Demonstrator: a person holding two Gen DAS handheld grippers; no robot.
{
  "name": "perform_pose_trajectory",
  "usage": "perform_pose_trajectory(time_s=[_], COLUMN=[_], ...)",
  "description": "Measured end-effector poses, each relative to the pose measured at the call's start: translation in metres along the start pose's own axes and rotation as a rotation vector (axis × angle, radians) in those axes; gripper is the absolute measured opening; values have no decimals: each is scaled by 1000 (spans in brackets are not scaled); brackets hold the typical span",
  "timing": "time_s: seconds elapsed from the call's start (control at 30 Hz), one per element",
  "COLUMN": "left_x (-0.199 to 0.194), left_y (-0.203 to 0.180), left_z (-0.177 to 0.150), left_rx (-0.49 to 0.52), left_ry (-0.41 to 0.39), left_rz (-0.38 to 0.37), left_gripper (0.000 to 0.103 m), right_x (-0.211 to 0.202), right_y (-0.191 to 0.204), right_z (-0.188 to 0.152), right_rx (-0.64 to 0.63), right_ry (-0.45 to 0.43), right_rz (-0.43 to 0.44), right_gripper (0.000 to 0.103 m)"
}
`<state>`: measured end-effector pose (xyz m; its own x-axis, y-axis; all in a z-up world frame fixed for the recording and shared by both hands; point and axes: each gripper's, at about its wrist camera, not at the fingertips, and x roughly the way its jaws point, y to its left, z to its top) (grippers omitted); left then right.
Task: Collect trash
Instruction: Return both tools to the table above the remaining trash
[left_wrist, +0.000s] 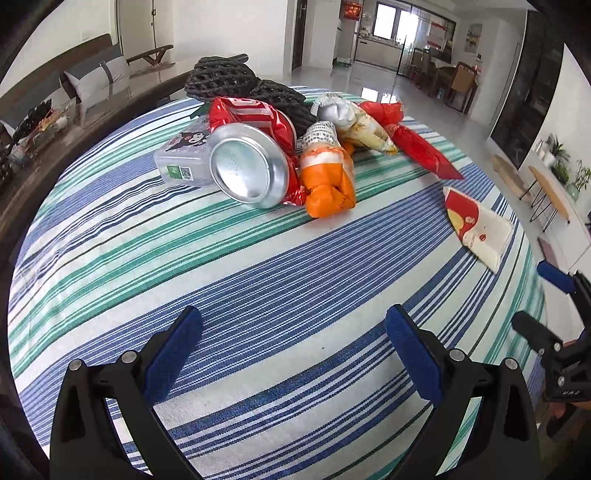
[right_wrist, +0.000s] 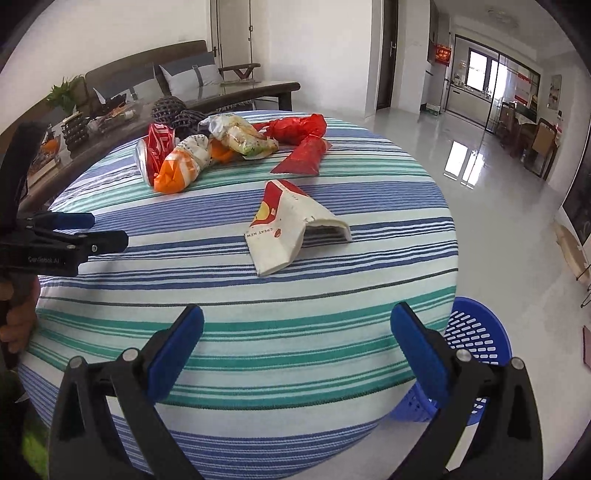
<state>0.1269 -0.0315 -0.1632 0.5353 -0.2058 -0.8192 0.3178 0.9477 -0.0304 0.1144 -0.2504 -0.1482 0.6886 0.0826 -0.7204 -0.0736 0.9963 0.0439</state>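
Observation:
A heap of trash lies at the far side of a striped round table (left_wrist: 258, 280): a crushed red can (left_wrist: 251, 170), an orange wrapper (left_wrist: 328, 181), a red bag (left_wrist: 421, 147), a clear plastic box (left_wrist: 184, 158) and black foam netting (left_wrist: 229, 77). A white and red paper carton (right_wrist: 288, 229) lies alone nearer me. My left gripper (left_wrist: 293, 347) is open and empty over the near table. My right gripper (right_wrist: 297, 343) is open and empty above the table's near edge. A blue perforated bin (right_wrist: 469, 354) stands on the floor, right of the table.
The left gripper also shows at the left edge of the right wrist view (right_wrist: 88, 230). A sofa (right_wrist: 147, 77) and a glass coffee table (right_wrist: 110, 122) stand behind the table. Glossy open floor (right_wrist: 461, 155) lies to the right.

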Motion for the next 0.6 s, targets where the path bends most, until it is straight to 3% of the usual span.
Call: perform_pose_trajectory(time_s=[0.23,0.6], left_x=[3,3], left_y=[-4,-4], left_z=[1,1], left_rx=[16,17], left_ry=[8,8], left_rz=[20,20], left_gripper=[98,98], right_x=[6,7], right_y=[-14,-4], right_z=[1,2], right_rx=[26,-7], right_ry=[28,41], right_rz=[14,31], right_gripper=[98,98])
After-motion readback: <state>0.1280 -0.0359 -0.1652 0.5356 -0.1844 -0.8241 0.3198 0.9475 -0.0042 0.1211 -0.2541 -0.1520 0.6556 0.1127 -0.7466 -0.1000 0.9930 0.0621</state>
